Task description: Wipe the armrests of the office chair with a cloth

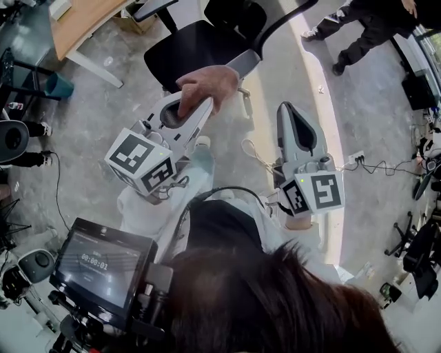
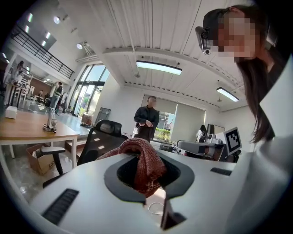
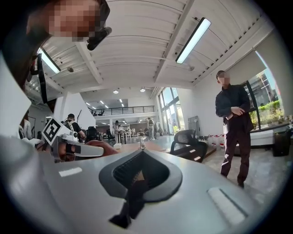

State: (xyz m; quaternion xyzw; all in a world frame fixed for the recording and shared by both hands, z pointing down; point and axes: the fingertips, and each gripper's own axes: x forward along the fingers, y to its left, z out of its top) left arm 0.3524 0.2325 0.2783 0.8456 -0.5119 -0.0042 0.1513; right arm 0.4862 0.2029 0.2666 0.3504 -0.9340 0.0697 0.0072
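Clamps red cloth [image 2: 144, 164] tight in left gripper [image 2: 147, 185] jaws, near chair [image 1: 193, 52] armrest [image 1: 242, 63]. Holds right gripper [image 3: 137, 179] alongside, jaws closed together, nothing between them.

An office chair [image 1: 196, 52] blocks the way straight ahead. Open floor [image 1: 103, 103] lies on its left, bounded by a wooden desk [image 1: 83, 21] far left.

I see a coarse knitted cloth [image 2: 145, 160] against the smooth, matt grey plastic of my left gripper [image 2: 149, 185]; the chair seat [image 1: 193, 52] looks matt black.
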